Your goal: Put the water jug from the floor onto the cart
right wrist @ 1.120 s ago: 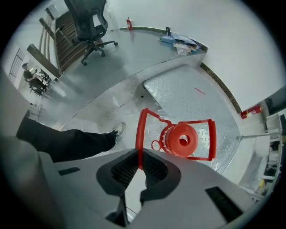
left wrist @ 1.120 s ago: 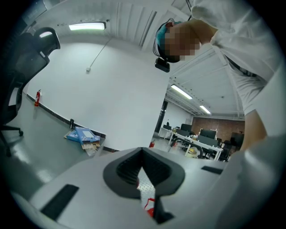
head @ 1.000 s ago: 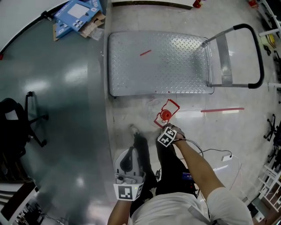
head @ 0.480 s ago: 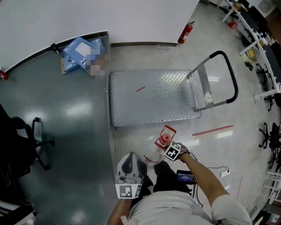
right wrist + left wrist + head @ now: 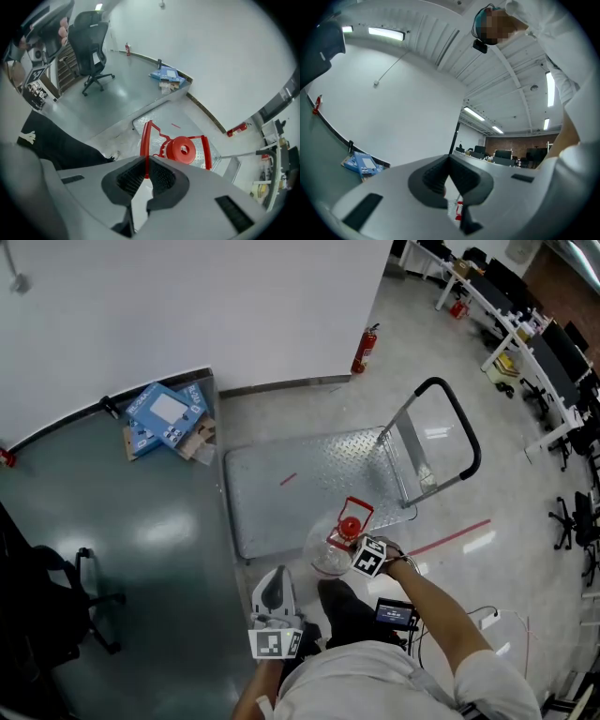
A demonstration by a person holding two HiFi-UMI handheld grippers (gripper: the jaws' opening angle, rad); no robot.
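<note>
Your right gripper (image 5: 352, 540) points steeply down, its jaws clamped on the red carry handle (image 5: 146, 139) of the clear water jug (image 5: 325, 557). The thin bar is pinched between the ribbed pads. The jug hangs from that grip with its red cap (image 5: 182, 150) upward, over the near edge of the metal platform cart (image 5: 281, 498), at about 5 o'clock on the deck. The cart's black push handle (image 5: 459, 432) stands at its 3 o'clock end. Your left gripper (image 5: 274, 585), at 7 o'clock from the jug, has its jaws pressed together with nothing between them. Blue boxes (image 5: 164, 418) lie at the cart's 10 o'clock.
</note>
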